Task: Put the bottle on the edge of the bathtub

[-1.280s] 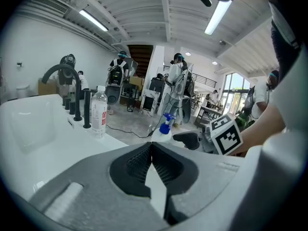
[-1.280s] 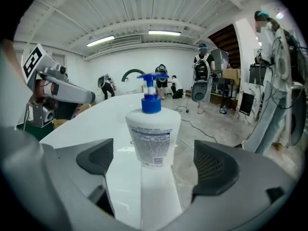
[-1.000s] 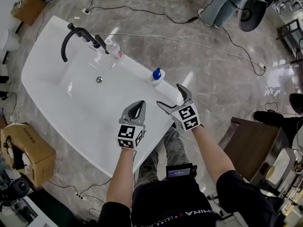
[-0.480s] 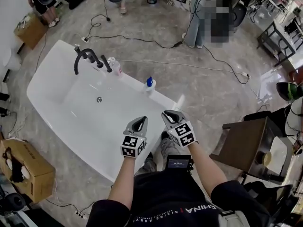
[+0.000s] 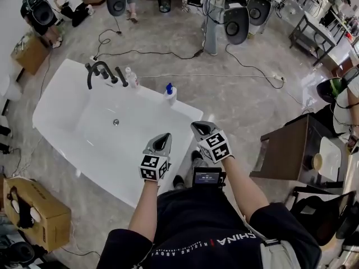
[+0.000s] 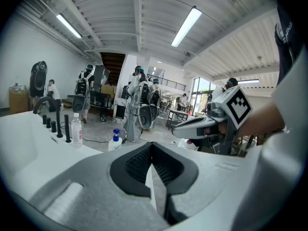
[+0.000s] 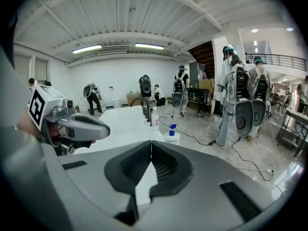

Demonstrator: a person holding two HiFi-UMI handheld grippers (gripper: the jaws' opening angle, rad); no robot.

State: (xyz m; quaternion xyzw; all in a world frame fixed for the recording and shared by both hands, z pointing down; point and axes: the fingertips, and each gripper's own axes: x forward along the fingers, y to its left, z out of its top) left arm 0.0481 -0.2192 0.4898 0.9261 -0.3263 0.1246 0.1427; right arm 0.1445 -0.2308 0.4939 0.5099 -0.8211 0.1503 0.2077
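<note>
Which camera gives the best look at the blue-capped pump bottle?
The head view: the blue-capped bottle stands whole on the bathtub rim, seen from above. Both gripper views show it side-on and distant, with its base hidden by the foreground.

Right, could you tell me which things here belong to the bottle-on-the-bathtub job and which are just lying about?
Job: bathtub; blue-capped bottle standing on its edge; left gripper and right gripper, both shut and empty.
Lying about: clear bottle by the black faucet; cardboard box; floor cable; wooden table.
</note>
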